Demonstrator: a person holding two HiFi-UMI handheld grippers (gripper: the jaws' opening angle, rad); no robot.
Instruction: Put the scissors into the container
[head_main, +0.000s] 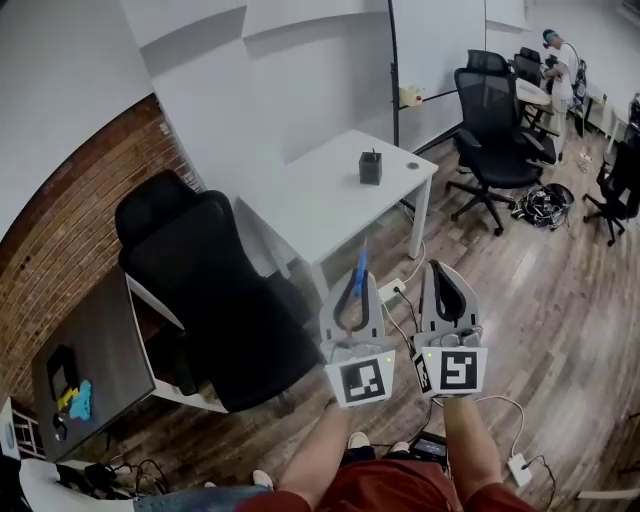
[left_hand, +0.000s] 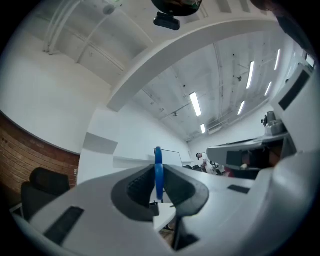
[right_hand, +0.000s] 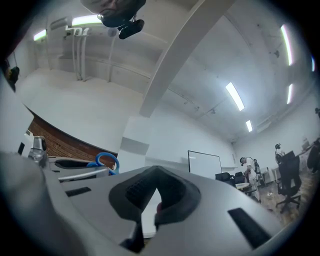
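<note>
Room contents, as recorded:
- White table (head_main: 330, 200) stood against white wall (head_main: 280, 70).
- Black office chair (head_main: 215, 290) stood near left; more black chairs (head_main: 495, 130) far right.
- Brick wall (head_main: 70, 230) ran along left, dark desk (head_main: 85, 350) beside it.
- Floor (head_main: 540, 290) was wood plank.
- Ceiling strip lights (left_hand: 195, 104) were lit.

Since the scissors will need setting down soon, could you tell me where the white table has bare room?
Most of the white table is bare: the whole stretch from the container to the near corner by the black chair. The far edge is busier, with the container and a small round object beside it.
</note>
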